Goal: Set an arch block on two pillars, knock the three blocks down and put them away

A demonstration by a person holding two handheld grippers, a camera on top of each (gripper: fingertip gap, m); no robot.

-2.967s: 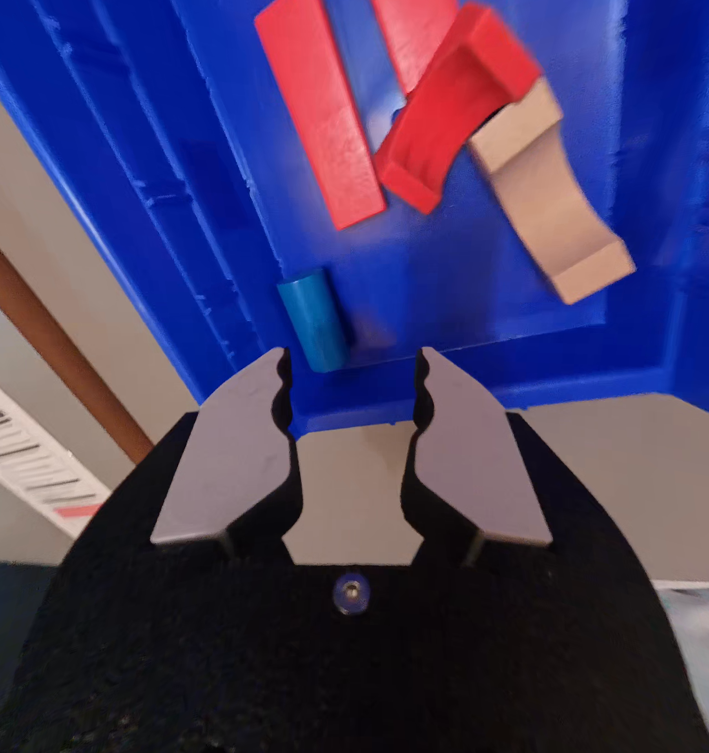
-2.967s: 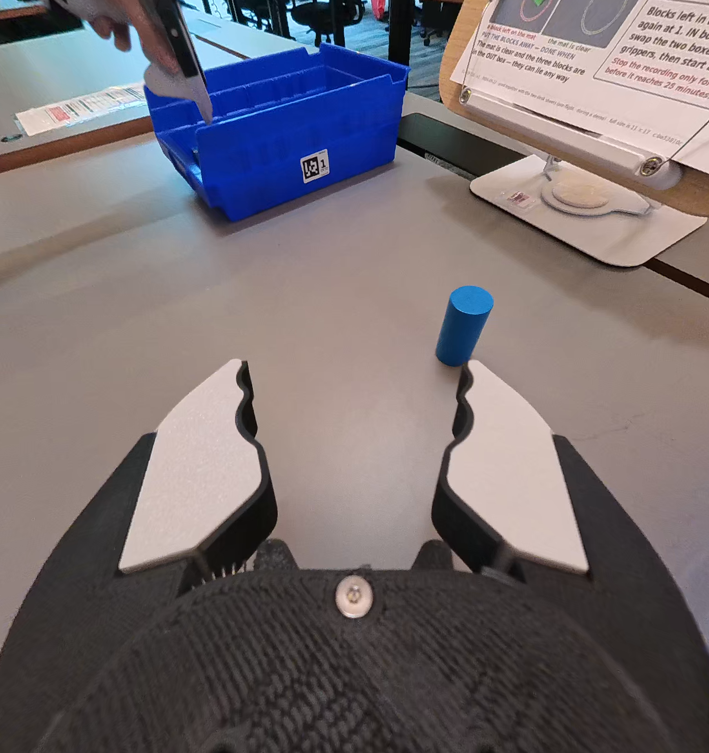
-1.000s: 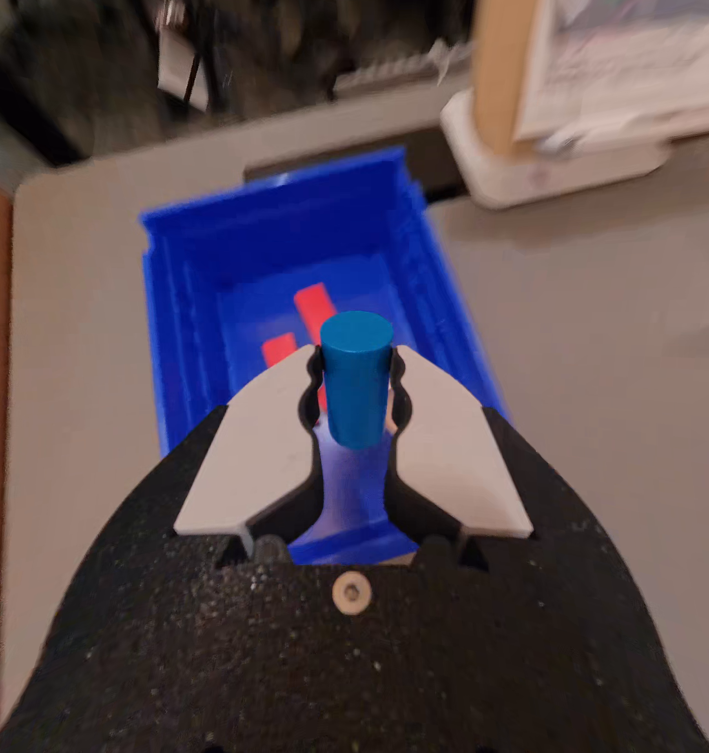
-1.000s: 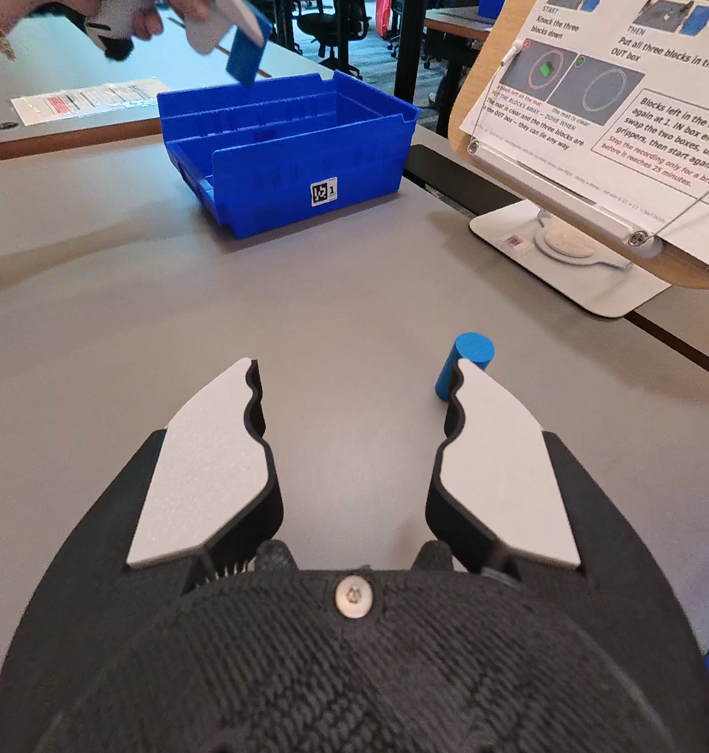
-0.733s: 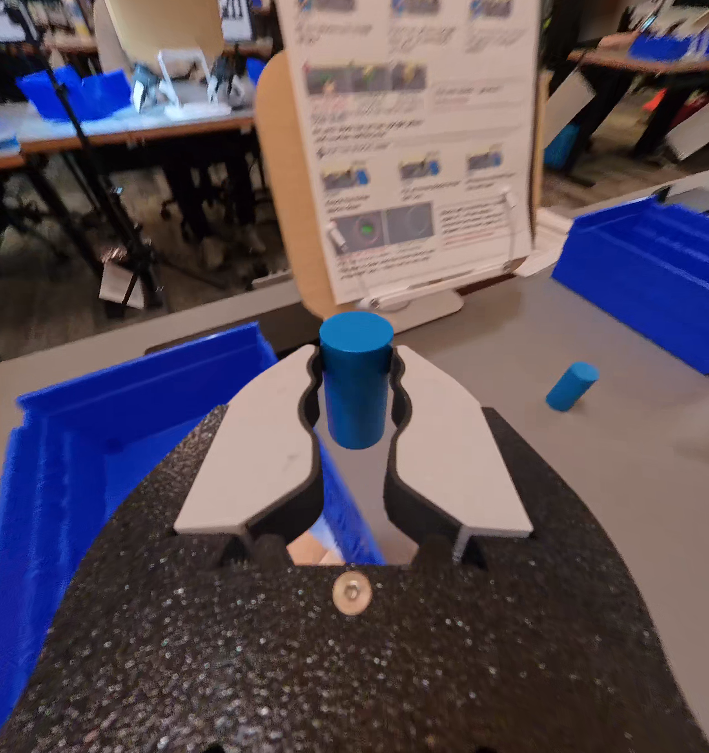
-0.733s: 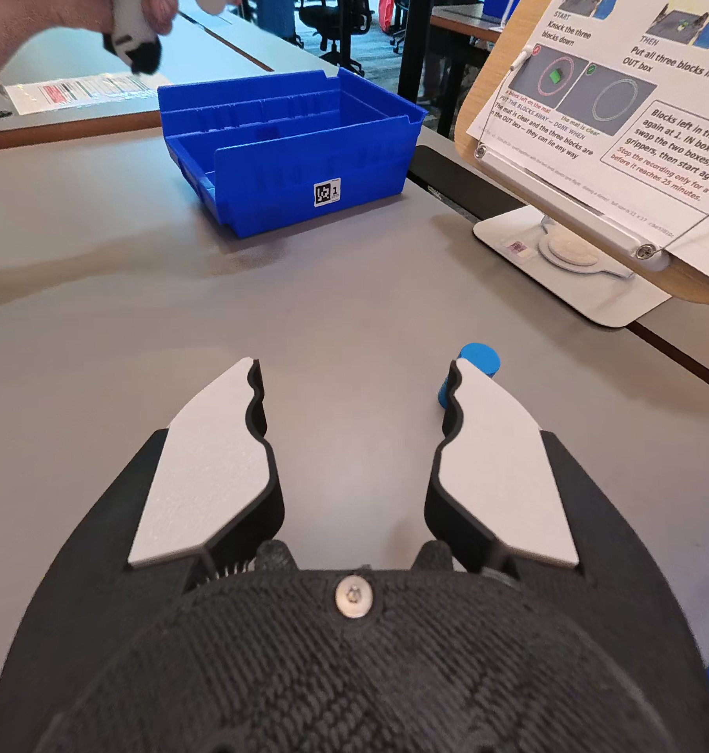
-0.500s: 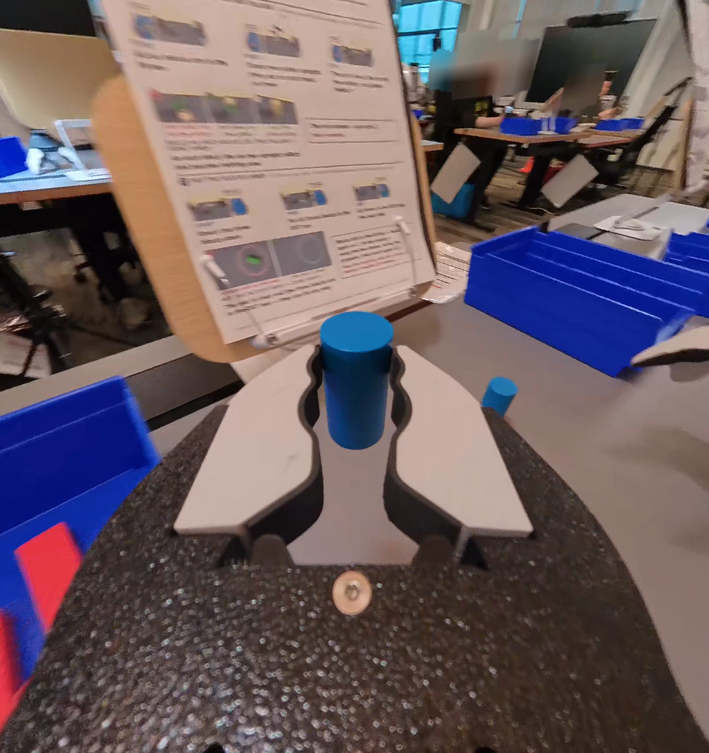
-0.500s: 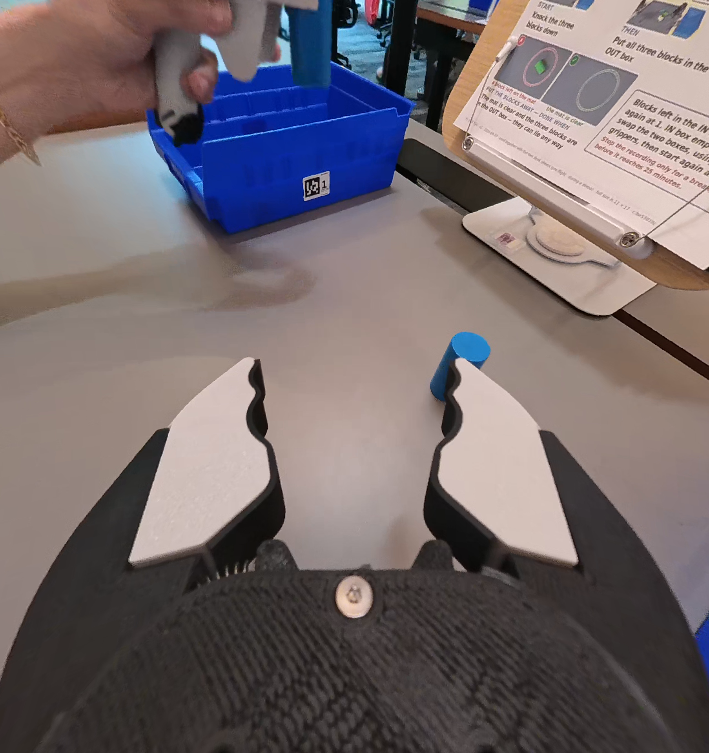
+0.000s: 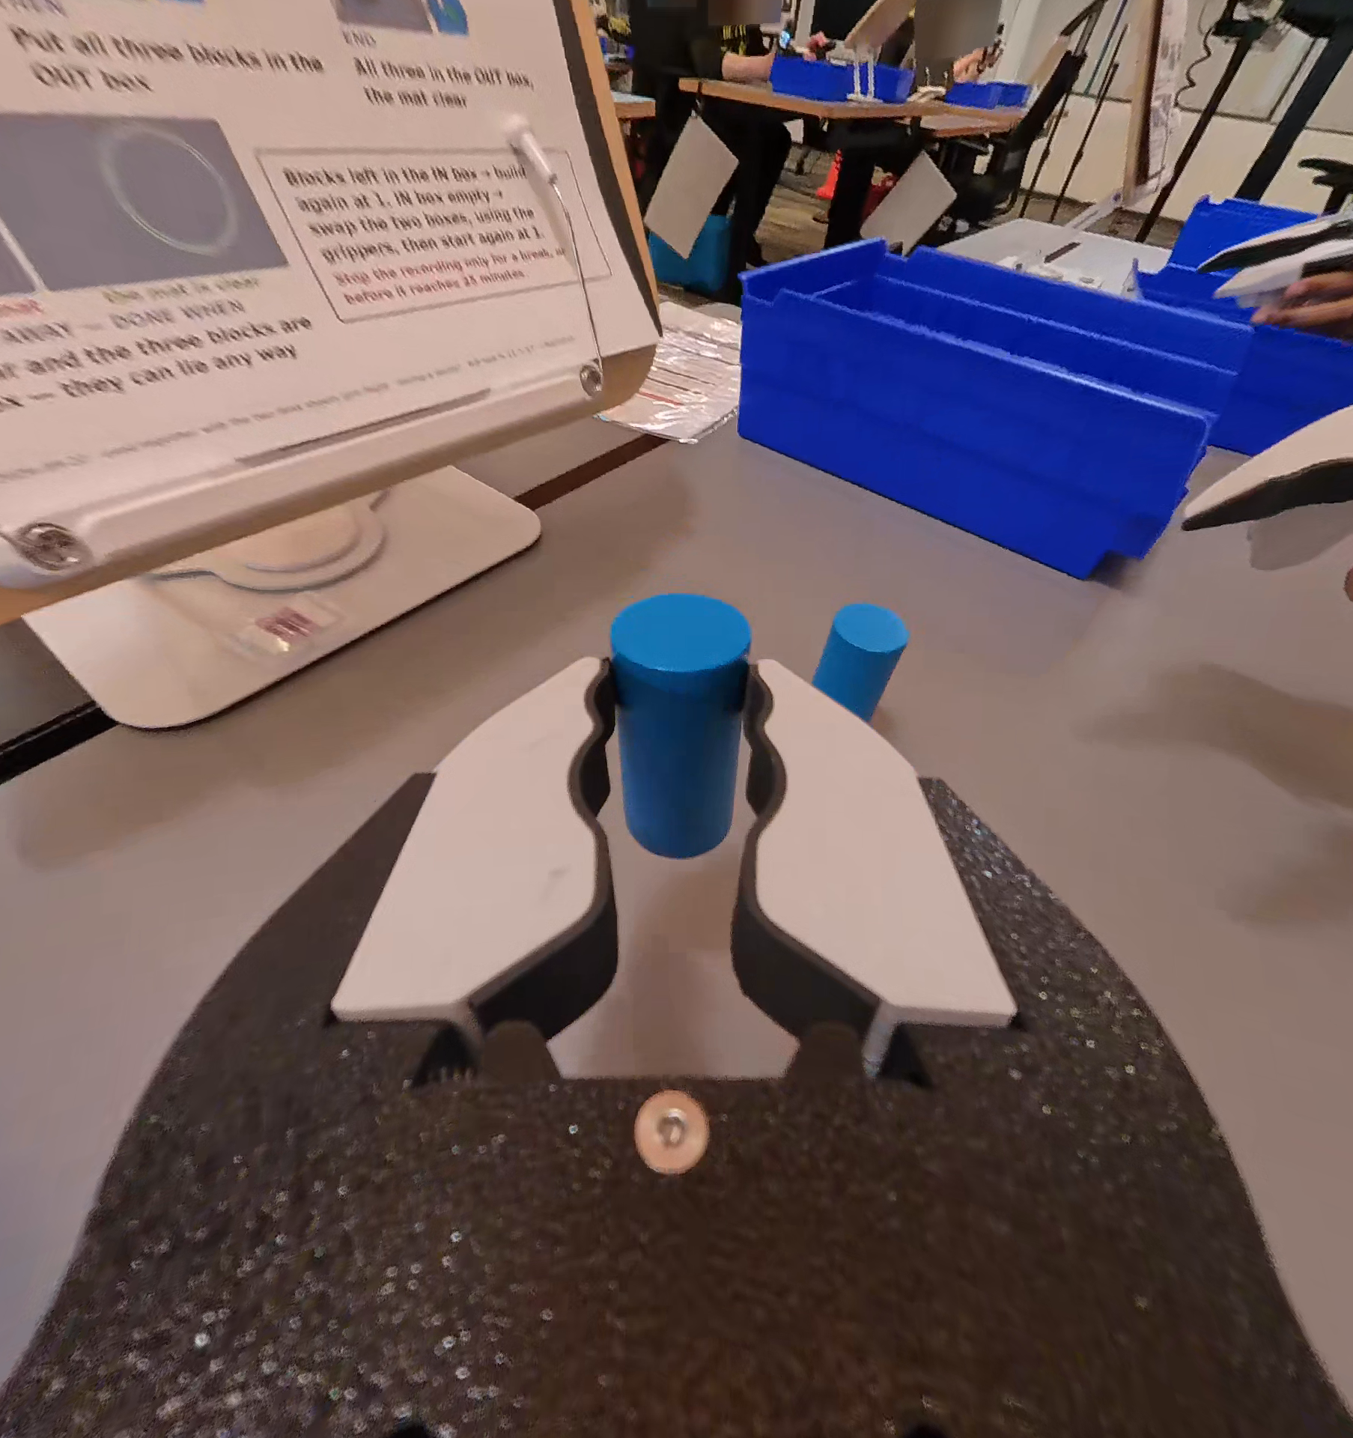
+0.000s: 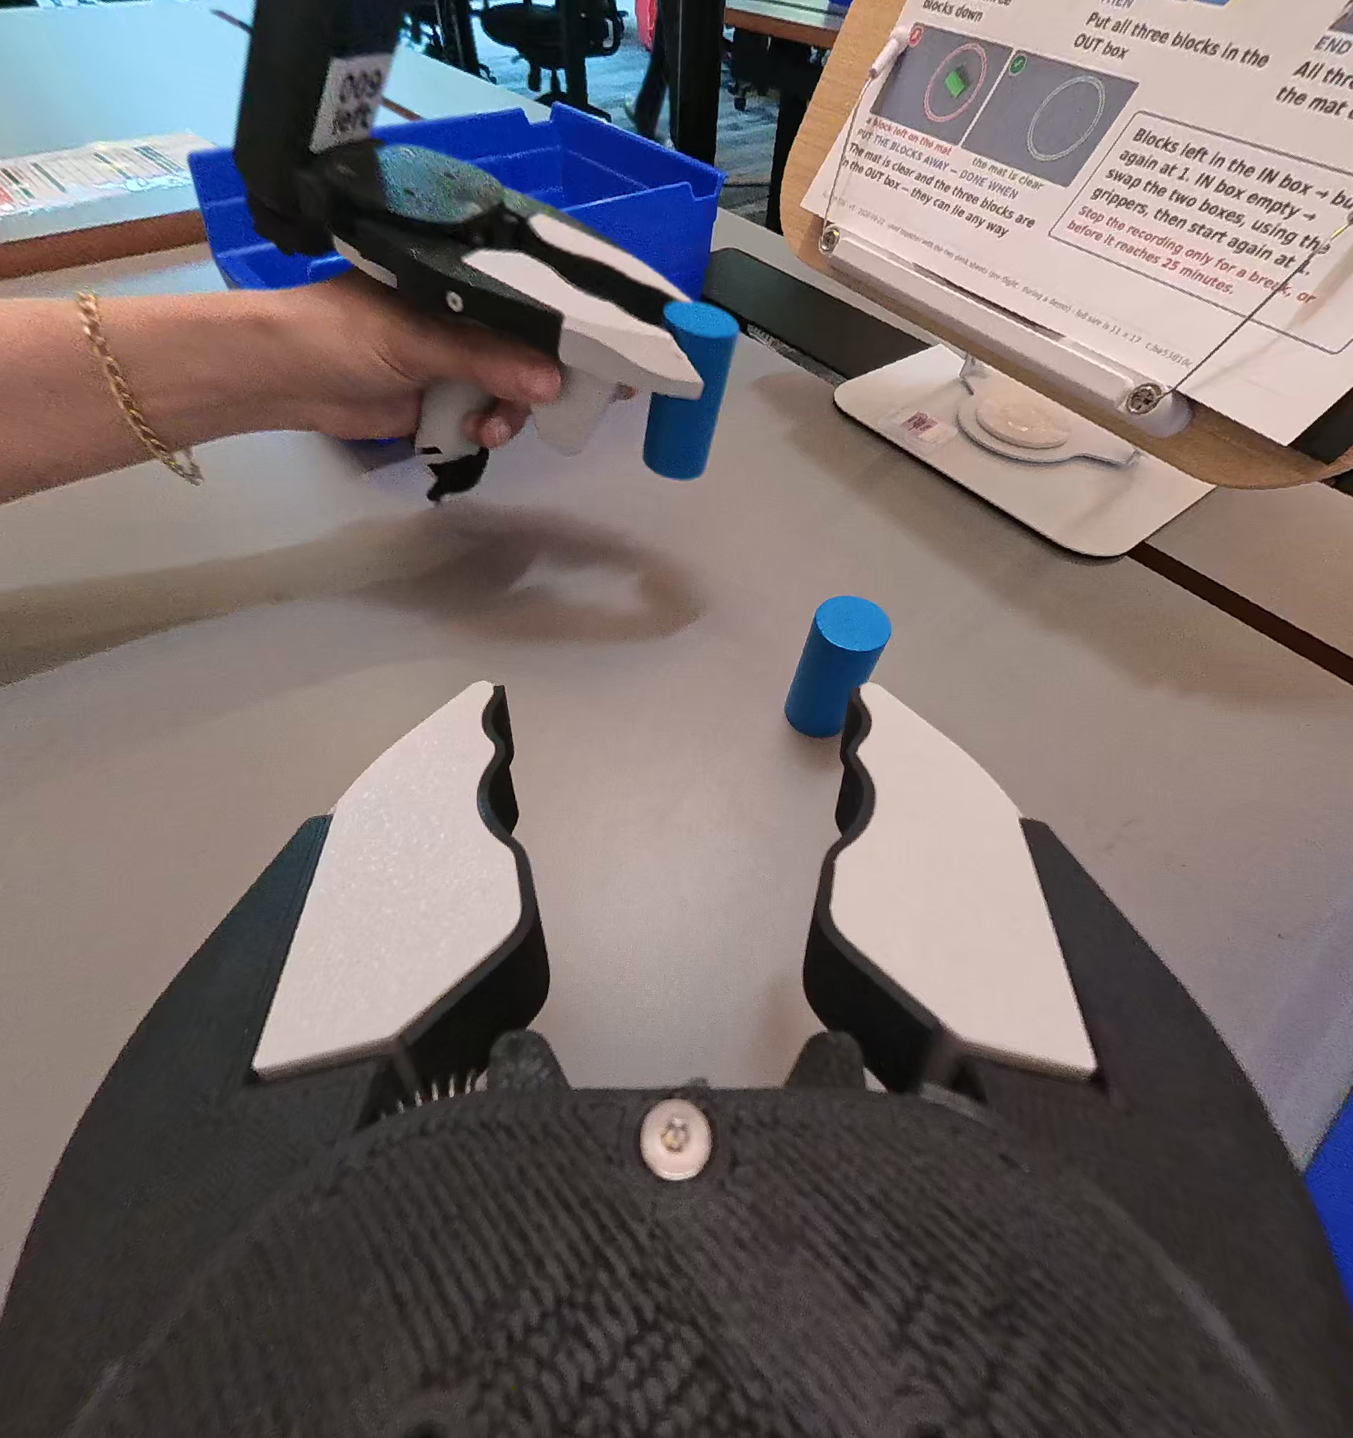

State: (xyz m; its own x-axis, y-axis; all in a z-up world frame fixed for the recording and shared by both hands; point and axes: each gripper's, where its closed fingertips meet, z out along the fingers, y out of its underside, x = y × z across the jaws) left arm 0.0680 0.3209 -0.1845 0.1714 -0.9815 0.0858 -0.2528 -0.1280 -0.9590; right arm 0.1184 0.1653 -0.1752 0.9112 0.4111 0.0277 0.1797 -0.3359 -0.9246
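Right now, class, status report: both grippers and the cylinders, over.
Left gripper shut on held cylinder, above the table. Right gripper open, empty. Standing cylinder upright by its right fingertip. Nothing between them.

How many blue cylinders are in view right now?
2. One blue cylinder is held off the table by the left gripper; the other cylinder stands on the grey table.

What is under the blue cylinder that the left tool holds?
Under the held blue cylinder only bare grey table and shadow show; it hangs clear. A second blue cylinder stands apart. Nothing there is covered.
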